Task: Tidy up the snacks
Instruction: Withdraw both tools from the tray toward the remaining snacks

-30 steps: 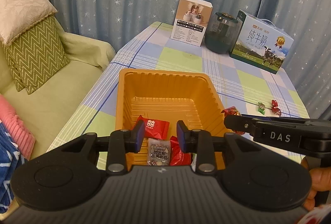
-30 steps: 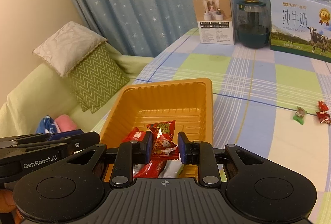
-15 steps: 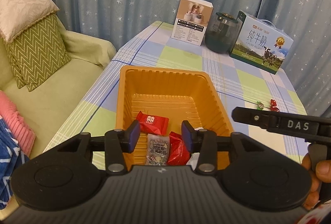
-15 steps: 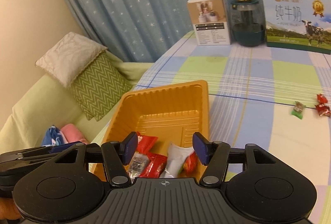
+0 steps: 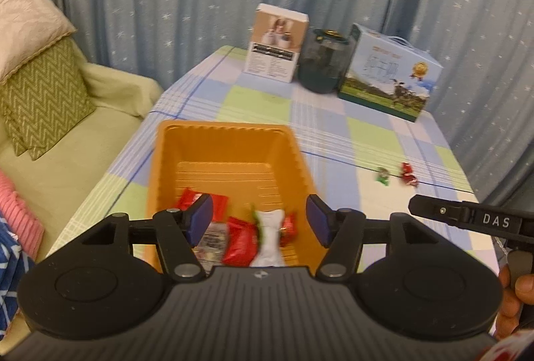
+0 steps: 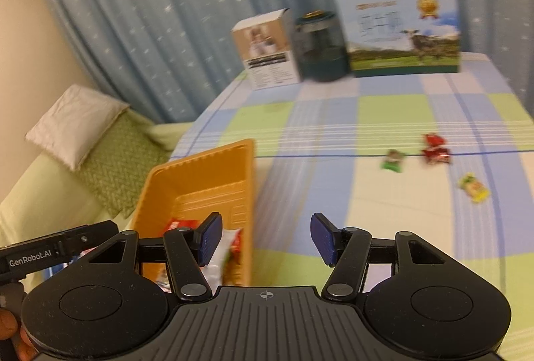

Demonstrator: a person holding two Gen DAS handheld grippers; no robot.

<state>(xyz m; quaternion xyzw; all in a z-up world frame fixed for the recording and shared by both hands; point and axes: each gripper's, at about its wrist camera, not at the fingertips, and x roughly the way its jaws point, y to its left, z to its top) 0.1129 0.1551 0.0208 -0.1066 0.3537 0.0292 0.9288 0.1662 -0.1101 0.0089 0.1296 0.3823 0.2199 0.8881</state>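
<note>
A checked blue, green and cream tabletop (image 6: 383, 214) carries an orange tray (image 5: 227, 160) near its sofa-side edge, the landmark for everything else. Beyond the tray's far rim, along the starred curtain, stand a milk carton (image 5: 388, 74), a dark green jar (image 5: 325, 64) and a small white box (image 5: 277, 45). Inside the tray, at its near end, lie several wrapped snacks: red packets (image 5: 240, 241), a white bone-shaped wrapper (image 5: 272, 236) and a silvery one, bunched together; motion blur hides their print. The left gripper (image 5: 259, 221) hangs over the tray's near end with its blue-padded fingers (image 5: 200, 219) spread wide and nothing between them. The right gripper (image 6: 266, 239) sits just off the tray's right wall, over bare cloth, its fingers (image 6: 322, 239) likewise parted and empty. Well to the right of the tray, 3 loose sweets rest on the tabletop: a red candy (image 6: 434, 149), a green candy (image 6: 393, 159) beside it, and a yellow-green candy (image 6: 473, 187) nearer the camera.
</note>
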